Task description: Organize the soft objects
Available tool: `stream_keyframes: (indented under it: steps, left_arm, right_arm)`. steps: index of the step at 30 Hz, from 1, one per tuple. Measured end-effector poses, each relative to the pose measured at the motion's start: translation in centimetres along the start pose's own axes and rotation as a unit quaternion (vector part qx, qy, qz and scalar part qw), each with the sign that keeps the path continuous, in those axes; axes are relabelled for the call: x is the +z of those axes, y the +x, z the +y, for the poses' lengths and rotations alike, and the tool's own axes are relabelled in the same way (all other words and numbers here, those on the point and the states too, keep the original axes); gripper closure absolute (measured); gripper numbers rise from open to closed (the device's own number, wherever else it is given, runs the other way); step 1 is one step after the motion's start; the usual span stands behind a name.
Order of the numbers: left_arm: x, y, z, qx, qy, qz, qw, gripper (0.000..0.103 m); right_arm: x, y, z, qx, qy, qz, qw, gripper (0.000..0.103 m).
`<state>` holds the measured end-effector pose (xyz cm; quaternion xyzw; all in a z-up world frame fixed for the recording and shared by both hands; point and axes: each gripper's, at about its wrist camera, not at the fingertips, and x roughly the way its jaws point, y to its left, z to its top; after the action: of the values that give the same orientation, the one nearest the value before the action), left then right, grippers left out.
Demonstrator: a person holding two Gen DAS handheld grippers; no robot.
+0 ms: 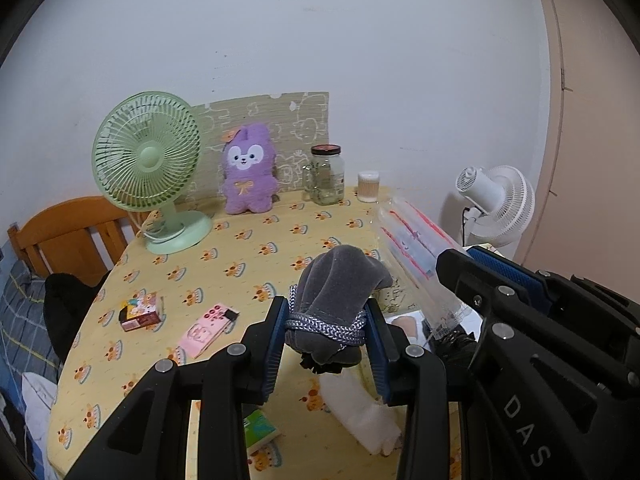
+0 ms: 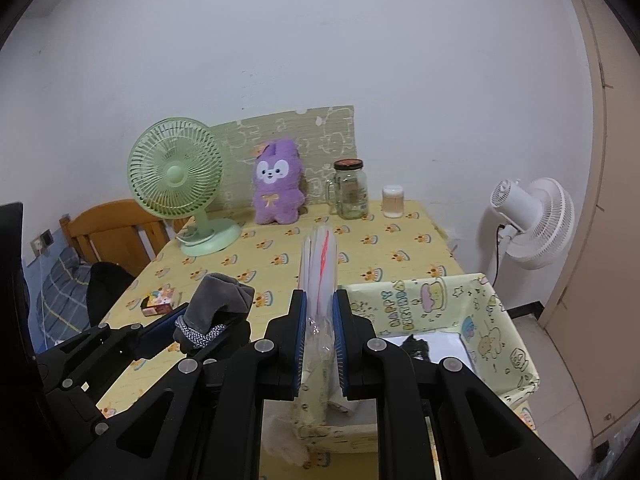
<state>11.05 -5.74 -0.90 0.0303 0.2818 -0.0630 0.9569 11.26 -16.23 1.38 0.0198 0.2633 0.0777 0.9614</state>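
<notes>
The left hand-held gripper (image 1: 326, 330) is clamping a grey velvet pouch (image 1: 340, 284) at its corded neck above the tabletop (image 1: 248, 240); the right hand-held gripper (image 2: 320, 320) is pinching a clear plastic bag (image 2: 318, 264) beside the paper-lined box (image 2: 492, 320)

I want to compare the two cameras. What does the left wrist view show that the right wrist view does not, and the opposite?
Only the left wrist view shows the pink card and the green packet on the table. Only the right wrist view shows the open birthday-print box fully. Both show the left gripper shut on the grey pouch, the right gripper shut on the clear plastic bag, the green fan and the purple plush.
</notes>
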Motion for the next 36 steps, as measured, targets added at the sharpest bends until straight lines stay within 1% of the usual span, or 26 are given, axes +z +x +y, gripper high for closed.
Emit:
stream_keyframes:
  steps: [10, 27, 31, 36]
  left_arm:
    - [0.1, 1.4, -2.2, -0.018, 0.018, 0.01, 0.9996, 0.065]
    - [-0.3, 4.4, -5.4, -0.047, 0.049, 0.037, 0.997, 0.065]
    - [-0.6, 5.2, -6.1, -0.051, 0.057, 0.045, 0.996, 0.063]
    - [-0.8, 5.9, -6.8, -0.063, 0.059, 0.055, 0.9947, 0.063]
  right_arm:
    - [-0.4, 0.3, -2.4, -0.019, 0.018, 0.005, 1.0, 0.087]
    - [-2.0, 1.6, -6.2, -0.047, 0.052, 0.03, 0.997, 0.087]
    - [-2.3, 2.2, -7.0, -0.052, 0.063, 0.04, 0.996, 0.087]
    - [-2.7, 2.6, -7.9, -0.064, 0.068, 0.045, 0.995, 0.087]
